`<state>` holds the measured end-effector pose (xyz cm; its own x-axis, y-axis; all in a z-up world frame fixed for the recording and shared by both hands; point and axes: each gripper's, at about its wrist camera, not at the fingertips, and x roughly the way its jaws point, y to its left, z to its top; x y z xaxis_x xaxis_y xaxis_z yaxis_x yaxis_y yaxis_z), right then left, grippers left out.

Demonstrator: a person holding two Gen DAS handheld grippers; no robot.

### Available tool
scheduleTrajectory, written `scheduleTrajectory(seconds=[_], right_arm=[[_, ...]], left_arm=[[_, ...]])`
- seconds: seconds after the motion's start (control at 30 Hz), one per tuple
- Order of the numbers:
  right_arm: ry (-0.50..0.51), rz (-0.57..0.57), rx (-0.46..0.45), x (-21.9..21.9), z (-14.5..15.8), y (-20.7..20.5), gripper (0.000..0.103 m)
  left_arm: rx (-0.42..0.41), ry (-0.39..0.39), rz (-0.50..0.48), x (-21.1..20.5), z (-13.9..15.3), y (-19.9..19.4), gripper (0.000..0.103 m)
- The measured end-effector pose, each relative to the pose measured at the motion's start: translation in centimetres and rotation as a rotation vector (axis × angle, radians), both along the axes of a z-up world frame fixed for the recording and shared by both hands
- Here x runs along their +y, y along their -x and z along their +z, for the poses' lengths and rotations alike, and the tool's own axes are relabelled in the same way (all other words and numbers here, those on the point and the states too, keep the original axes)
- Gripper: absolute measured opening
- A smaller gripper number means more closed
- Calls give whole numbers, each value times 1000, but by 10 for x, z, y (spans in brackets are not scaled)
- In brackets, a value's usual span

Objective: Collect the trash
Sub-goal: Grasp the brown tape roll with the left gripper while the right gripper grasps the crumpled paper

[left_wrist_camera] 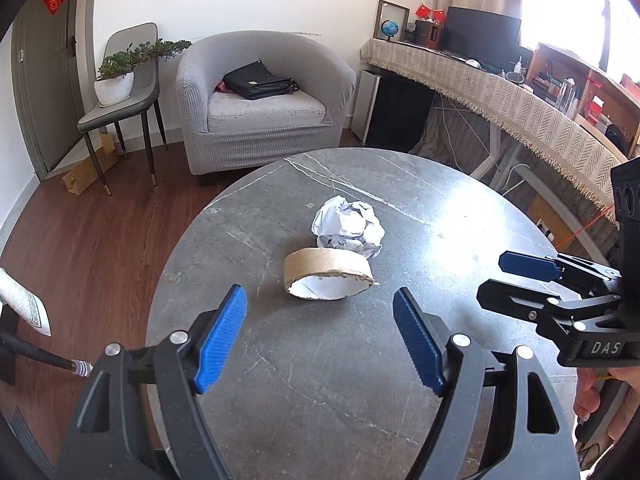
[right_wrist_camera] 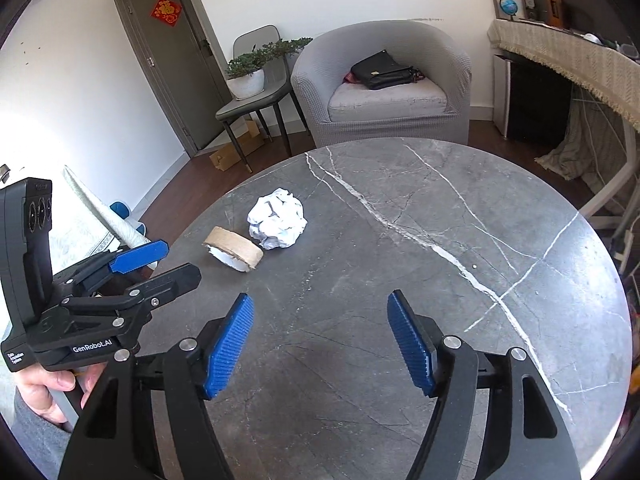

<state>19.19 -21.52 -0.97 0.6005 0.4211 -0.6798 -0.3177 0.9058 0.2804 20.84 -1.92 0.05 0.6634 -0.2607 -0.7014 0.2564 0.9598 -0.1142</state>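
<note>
Crumpled white paper ball point(left_wrist_camera: 349, 227), tightly wadded, sitting on the grey marbled tabletop point(left_wrist_camera: 440, 208) toward the far half. Just in front, touching or nearly so, a short cardboard tape core point(left_wrist_camera: 328, 271): brown outside, white inside, lying on its side with the open ring tipped toward the near edge. Both resting free.
</note>
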Motion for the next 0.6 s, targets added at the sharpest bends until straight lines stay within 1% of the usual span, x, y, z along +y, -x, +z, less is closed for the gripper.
scheduleTrajectory(seconds=[0.13, 0.23, 0.3, 0.33, 0.37, 0.4, 0.43, 0.5, 0.6], right_arm=[[-13, -29, 9, -15, -3, -4, 78], [-34, -44, 16, -24, -4, -6, 84], [-40, -58, 14, -28, -5, -8, 90], [-43, -65, 11, -29, -4, -8, 90], [-46, -68, 9, -29, -4, -9, 90], [-47, -67, 8, -29, -4, -10, 90], [-45, -68, 6, -29, -3, -11, 90], [-41, -68, 2, -27, -3, -14, 90], [-38, -60, 0, -22, -2, -16, 90]], left_arm=[[26, -16, -12, -11, -11, -16, 79], [43, -22, -15, -15, -17, -24, 79], [50, -30, -10, -18, -20, -28, 79], [53, -34, -7, -19, -21, -31, 78], [57, -37, -3, -19, -22, -33, 77], [66, -39, 3, -19, -23, -35, 71], [75, -43, 7, -19, -25, -37, 62], [68, -45, 17, -19, -23, -37, 60], [60, -23, 17, -14, -18, -29, 60]])
